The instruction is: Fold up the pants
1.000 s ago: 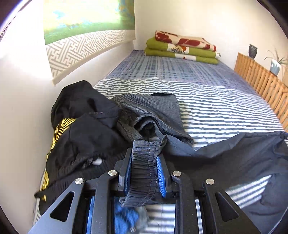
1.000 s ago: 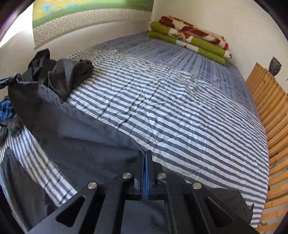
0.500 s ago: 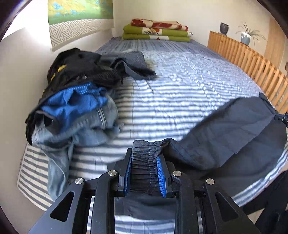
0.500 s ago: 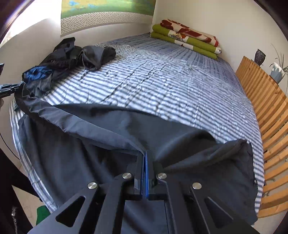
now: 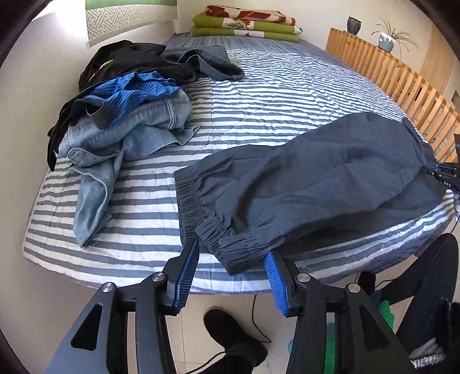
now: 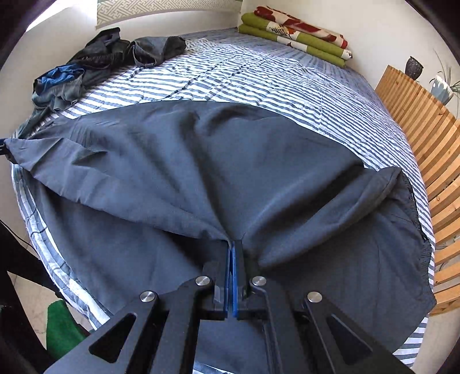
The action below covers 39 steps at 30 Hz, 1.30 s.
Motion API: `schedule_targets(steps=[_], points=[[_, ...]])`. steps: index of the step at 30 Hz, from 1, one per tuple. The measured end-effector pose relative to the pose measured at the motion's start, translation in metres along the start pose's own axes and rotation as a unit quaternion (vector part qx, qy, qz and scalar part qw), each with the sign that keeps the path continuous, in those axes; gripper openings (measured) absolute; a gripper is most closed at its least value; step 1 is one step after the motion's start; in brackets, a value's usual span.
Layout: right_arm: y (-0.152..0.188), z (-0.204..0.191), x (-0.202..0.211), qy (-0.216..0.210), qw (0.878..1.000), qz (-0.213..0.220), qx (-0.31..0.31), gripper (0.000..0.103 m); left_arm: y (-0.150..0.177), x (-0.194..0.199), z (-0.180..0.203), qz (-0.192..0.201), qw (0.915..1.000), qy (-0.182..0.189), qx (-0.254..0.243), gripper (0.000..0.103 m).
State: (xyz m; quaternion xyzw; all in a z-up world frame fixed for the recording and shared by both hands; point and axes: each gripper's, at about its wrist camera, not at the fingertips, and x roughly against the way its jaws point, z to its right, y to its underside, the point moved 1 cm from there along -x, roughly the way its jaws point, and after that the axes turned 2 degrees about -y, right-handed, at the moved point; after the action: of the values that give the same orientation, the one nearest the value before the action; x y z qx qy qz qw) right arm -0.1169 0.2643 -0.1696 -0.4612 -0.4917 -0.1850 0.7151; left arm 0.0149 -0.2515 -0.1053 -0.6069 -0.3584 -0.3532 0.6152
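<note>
While the left tool [image 5: 231, 260] sits with its blue-padded fingers spread wide apart and holding nothing, the elastic cuffs of the dark navy-grey pants [image 5: 316, 178] lie on the bed's edge right between and just past those fingers, not gripped. Below that you can see tiled floor [image 5: 189, 310], a dark shoe [image 5: 230, 330] and a thin black cable.

Over on the other side, the right tool [image 6: 233, 247] is pinched tight together on a fold of the same pants [image 6: 230, 161], with creases fanning out from the pinch point. The pants lie spread across the near end of the bed, on the blue-and-white striped quilt [image 5: 258, 95], with part of the fabric draping off the front edge.

Further back on the left there's a messy heap of other clothes: light blue jeans [image 5: 129, 129], a bright blue pinstriped garment [image 5: 135, 89], something black with yellow markings [image 5: 115, 60] and a grey piece [image 5: 207, 60]. A wooden slatted rail [image 5: 402, 83] runs along the right side of the bed. At the far end, against the wall, sits a stack of folded green and red-patterned blankets [image 5: 247, 23], with a dark vase [image 5: 353, 24] and a small potted plant [image 5: 386, 40] off to the right.
</note>
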Motion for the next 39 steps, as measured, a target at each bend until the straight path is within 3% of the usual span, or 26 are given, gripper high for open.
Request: schedule_targets(steps=[6,10,13,18,20,21,25,33,38,39], points=[[-0.001,-0.003,0.005,0.011,1.000,-0.001,0.012,0.001,0.021,0.027,0.010,0.006,0.9991,0.040,-0.013,0.051],[0.000,0.001,0.004,0.010,1.000,-0.004,0.003,0.001,0.017,0.024,0.004,-0.002,0.9996,0.028,0.002,0.051],[0.000,-0.001,0.002,0.012,1.000,-0.005,0.004,0.001,0.000,-0.001,-0.008,-0.016,0.9989,0.018,0.041,0.051],[-0.002,-0.005,0.004,0.017,1.000,0.000,0.009,0.001,-0.015,-0.055,-0.007,-0.059,0.9976,-0.023,0.030,0.050],[-0.001,-0.004,0.004,0.018,1.000,0.002,0.008,0.001,-0.013,-0.067,-0.003,-0.066,0.9972,-0.030,0.020,0.038],[-0.001,-0.004,0.004,0.018,1.000,0.002,0.006,0.001,-0.012,-0.072,-0.001,-0.071,0.9968,-0.031,0.016,0.025],[-0.001,-0.003,0.003,0.017,1.000,0.002,0.003,0.001,-0.011,-0.069,0.001,-0.066,0.9969,-0.041,0.010,0.011],[-0.018,0.001,0.038,0.015,0.999,0.051,-0.011,0.001,-0.059,-0.017,-0.017,-0.001,0.9963,-0.086,0.000,0.007],[-0.024,-0.012,0.064,0.001,0.997,0.072,-0.008,0.001,-0.085,-0.048,-0.038,-0.025,0.9944,-0.102,0.011,0.008],[-0.022,-0.017,0.063,-0.005,0.998,0.069,-0.006,0.001,-0.085,-0.059,-0.040,-0.039,0.9930,-0.111,0.013,0.013]])
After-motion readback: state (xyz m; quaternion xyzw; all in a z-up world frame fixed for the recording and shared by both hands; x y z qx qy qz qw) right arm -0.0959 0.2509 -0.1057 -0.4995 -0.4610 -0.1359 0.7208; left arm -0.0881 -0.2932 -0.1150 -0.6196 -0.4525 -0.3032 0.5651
